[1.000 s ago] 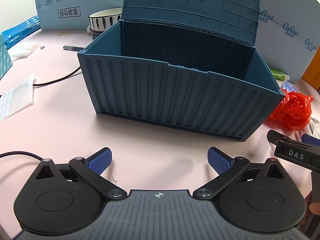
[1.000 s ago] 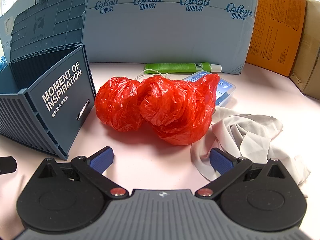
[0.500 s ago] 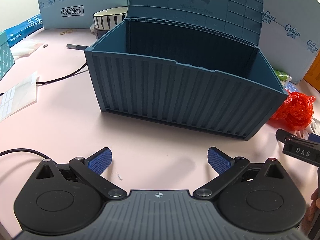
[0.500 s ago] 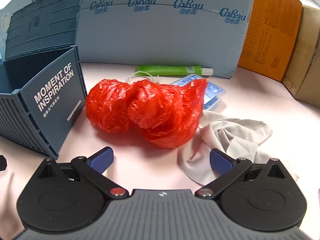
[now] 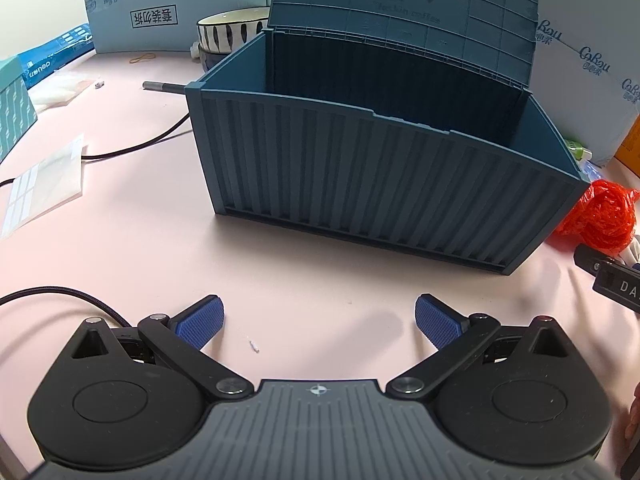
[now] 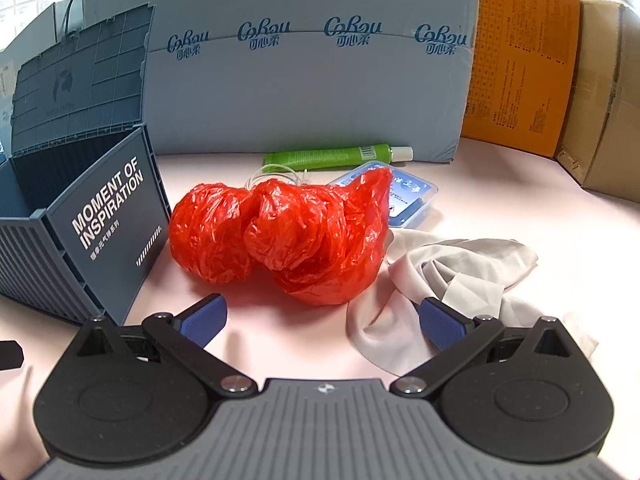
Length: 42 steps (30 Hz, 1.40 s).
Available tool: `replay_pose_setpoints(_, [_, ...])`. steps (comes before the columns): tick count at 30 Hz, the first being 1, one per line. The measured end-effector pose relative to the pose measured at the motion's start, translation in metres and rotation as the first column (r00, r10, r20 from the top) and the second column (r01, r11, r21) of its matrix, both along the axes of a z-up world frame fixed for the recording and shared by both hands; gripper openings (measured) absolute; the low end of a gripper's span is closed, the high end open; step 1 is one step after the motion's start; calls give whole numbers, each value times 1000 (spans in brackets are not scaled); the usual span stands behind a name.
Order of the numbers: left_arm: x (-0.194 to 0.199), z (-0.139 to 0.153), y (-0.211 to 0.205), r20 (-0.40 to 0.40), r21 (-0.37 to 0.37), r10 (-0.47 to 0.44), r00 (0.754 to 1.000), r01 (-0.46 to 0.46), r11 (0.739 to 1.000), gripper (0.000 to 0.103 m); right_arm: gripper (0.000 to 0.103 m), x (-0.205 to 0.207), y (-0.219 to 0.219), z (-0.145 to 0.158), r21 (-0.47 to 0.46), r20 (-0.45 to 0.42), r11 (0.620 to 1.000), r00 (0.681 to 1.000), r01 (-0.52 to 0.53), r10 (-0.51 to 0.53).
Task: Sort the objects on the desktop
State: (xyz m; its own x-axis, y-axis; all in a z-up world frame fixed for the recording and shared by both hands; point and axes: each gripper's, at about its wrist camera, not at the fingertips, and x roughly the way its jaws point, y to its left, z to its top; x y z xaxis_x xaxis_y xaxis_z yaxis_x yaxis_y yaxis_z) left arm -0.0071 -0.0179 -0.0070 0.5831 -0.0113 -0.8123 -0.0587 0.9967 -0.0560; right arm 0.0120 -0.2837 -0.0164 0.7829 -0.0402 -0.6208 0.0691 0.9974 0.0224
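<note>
A blue container-style storage box (image 5: 380, 184) stands on the pink desk with its lid raised; its end panel (image 6: 112, 216) reads "MOMENT OF INSPIRATION". Right of the box lies a crumpled red plastic bag (image 6: 288, 232), also seen at the right edge of the left wrist view (image 5: 600, 216). A grey-white cloth (image 6: 448, 264) lies beside the bag, with a blue packet (image 6: 400, 196) and a green tube (image 6: 332, 156) behind. My right gripper (image 6: 322, 316) is open just short of the bag. My left gripper (image 5: 318, 320) is open over bare desk in front of the box.
Blue cardboard sheets (image 6: 312, 80) and orange and brown cartons (image 6: 520, 60) wall the back. A striped bowl (image 5: 228, 32), a pen (image 5: 164, 87), a black cable (image 5: 132, 148), paper sheets (image 5: 40, 184) and a rubber band (image 5: 144, 57) lie left of the box.
The left gripper has drifted left, so the box sits further right in its view. The right gripper has shifted slightly around the red bag. Both stay open and empty.
</note>
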Motion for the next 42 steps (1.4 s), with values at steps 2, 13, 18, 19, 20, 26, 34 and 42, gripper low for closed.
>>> replay_pose_setpoints(2, [0,0,0,-2,2,0,1000,0,1000,103,103,2,-2,-1,-2,6,1000,1000,2,-2])
replay_pose_setpoints(13, [4,0,-1,0,16,-8,1000,8,1000,103,103,2,2,7,36,82,999,997,11,-14])
replay_pose_setpoints(18, [7,-1,1,-2,25,-6,1000,6,1000,103,103,-4,7,5,71,93,997,995,16,-23])
replay_pose_setpoints(19, [8,-1,3,-2,26,-6,1000,6,1000,103,103,9,9,5,77,92,997,995,17,-24])
replay_pose_setpoints(20, [9,-1,4,-3,29,-5,1000,5,1000,103,103,10,9,4,79,91,997,995,19,-26])
replay_pose_setpoints(26, [15,-2,8,-2,35,-2,1000,2,999,103,103,18,13,4,89,101,996,994,24,-33])
replay_pose_setpoints(34, [21,-2,11,5,47,-26,1000,26,999,103,103,22,13,3,119,99,992,993,46,-58])
replay_pose_setpoints(42, [20,-5,15,-2,42,-38,999,38,998,103,103,23,16,4,128,103,989,991,70,-84])
